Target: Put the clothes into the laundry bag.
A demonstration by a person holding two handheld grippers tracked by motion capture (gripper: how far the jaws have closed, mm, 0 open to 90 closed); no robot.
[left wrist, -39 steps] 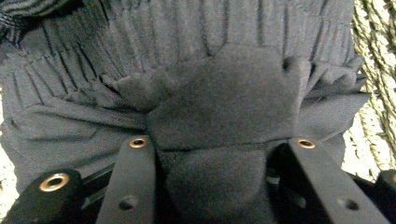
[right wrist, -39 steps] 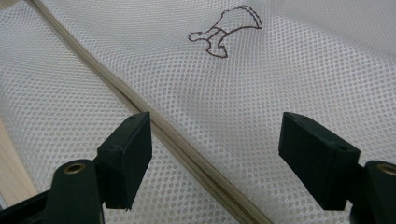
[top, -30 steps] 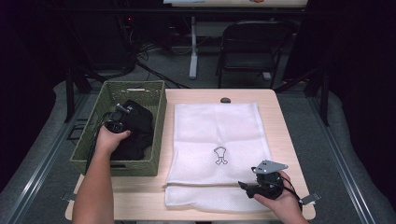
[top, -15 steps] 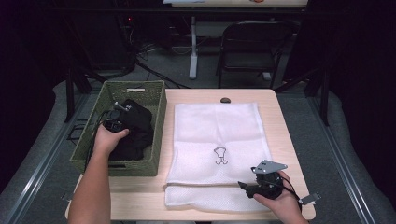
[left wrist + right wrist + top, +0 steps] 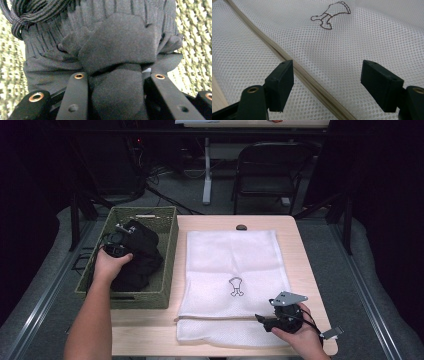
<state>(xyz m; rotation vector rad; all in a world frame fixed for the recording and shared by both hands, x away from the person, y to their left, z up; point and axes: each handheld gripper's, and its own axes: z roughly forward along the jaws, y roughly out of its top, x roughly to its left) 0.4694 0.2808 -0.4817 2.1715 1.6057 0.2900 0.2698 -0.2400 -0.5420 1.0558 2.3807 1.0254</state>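
Over the woven green basket [image 5: 165, 237] at the left of the pale wooden worktop [image 5: 300, 240], the left tongs [image 5: 120, 242] are clamped on a bunched dark grey knitted garment [image 5: 117, 47]. The right tongs [image 5: 327, 82] hover with their jaws wide apart above the white mesh laundry bag [image 5: 232, 255], straddling its zip seam [image 5: 297, 70].

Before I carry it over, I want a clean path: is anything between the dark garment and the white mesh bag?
The woven green basket's wall stands between the dark knitted garment, clamped in the left gripper, and the white mesh laundry bag. Nothing else visible.
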